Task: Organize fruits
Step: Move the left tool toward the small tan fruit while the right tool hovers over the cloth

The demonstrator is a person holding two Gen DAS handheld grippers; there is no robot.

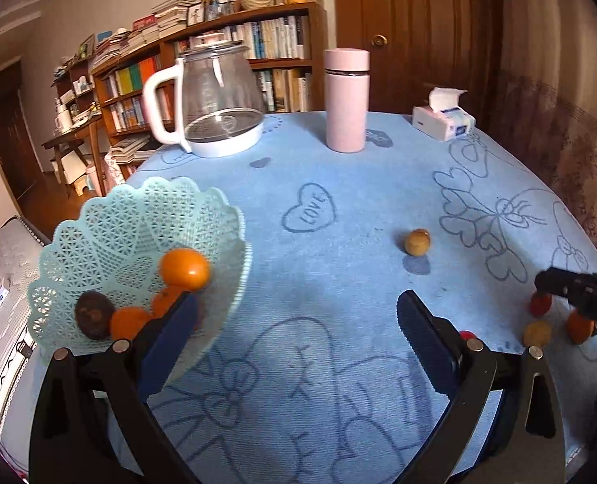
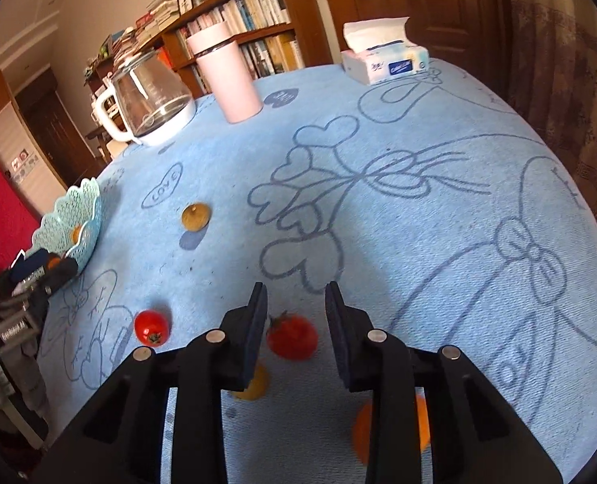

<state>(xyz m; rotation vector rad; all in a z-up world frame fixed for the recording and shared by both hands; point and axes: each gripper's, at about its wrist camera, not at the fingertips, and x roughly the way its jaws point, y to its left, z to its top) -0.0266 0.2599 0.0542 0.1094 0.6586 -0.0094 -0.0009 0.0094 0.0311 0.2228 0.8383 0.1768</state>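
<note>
Two grippers are in play, and the right gripper (image 2: 296, 298) has the step: its jaws stand apart, holding nothing, poised over a tomato (image 2: 292, 336) that sits between the fingers and a little short of the tips. A second tomato (image 2: 151, 326) lies to the left, near but not touching, with a yellow fruit (image 2: 254, 385) and an orange (image 2: 391, 427) tucked under my fingers. One brown fruit (image 2: 195, 215) waits alone, mid-cloth.

To do this well, I judge I should come down until the pads flank the tomato's widest part, keep it centred, then close gently, since a tomato bruises and rolls on this blue cloth (image 2: 419, 222). The yellow fruit is close to my left finger, so I want that pad clear of it before closing.

Over on the other side, my left gripper (image 1: 298, 314) is spread wide and empty, one finger by the basket (image 1: 137, 218), which already holds oranges (image 1: 185, 268) and a dark fruit (image 1: 94, 314). That basket is where I take the tomato, well apart from here.
</note>
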